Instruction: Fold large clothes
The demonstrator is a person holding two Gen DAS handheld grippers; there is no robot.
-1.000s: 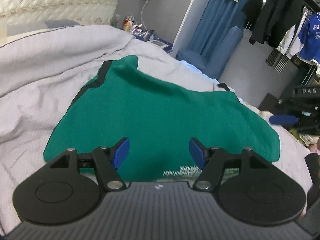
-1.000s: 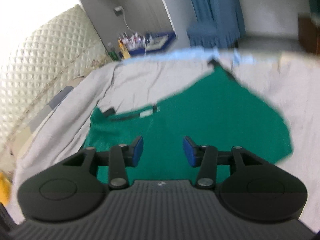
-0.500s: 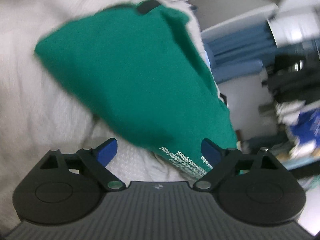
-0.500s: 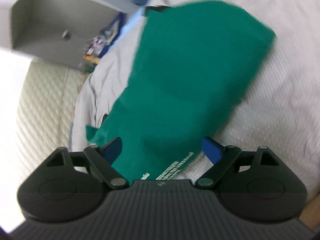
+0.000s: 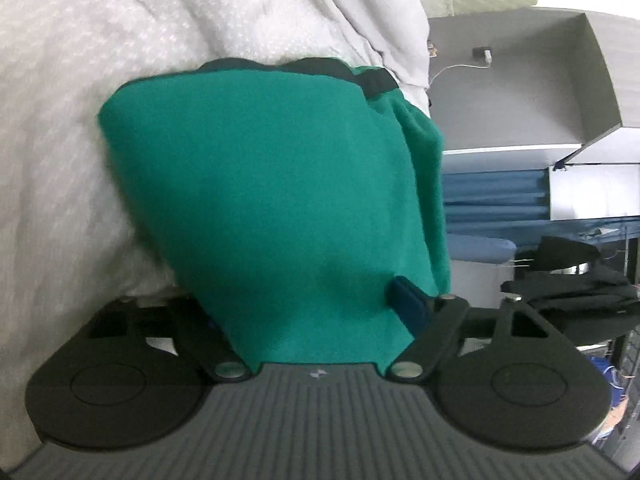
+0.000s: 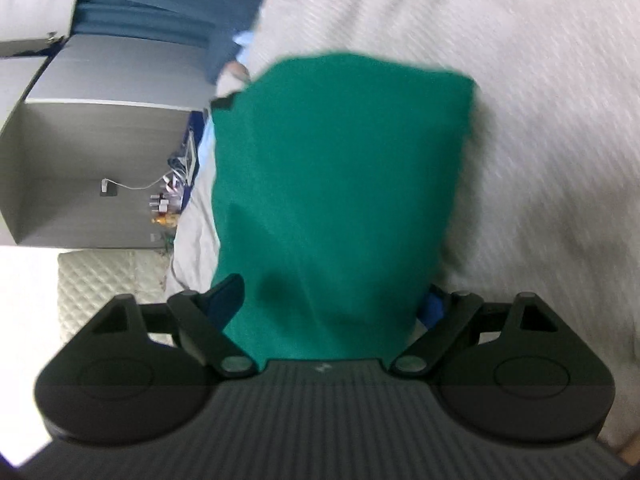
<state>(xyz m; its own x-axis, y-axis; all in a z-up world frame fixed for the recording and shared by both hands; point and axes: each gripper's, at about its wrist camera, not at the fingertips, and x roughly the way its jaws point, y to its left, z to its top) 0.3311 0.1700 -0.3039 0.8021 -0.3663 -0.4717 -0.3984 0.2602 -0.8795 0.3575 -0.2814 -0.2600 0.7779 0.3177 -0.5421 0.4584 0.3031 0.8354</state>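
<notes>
Green garment (image 5: 280,200), black trim (image 5: 376,82) in left view only

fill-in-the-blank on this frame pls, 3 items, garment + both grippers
1. The folded fleece garment is ____ in colour.
2. It lies on a pale ____ quilted bedspread.
3. The garment's near edge sits ____ the fingers of the left gripper and of the right gripper.

Missing words: green; grey; between

Through my right camera I saw the right gripper (image 6: 332,304) spread wide, green garment (image 6: 340,184) lying between its blue fingertips (image 6: 230,294), white bedspread (image 6: 560,120) underneath, slightly blurred.
</notes>
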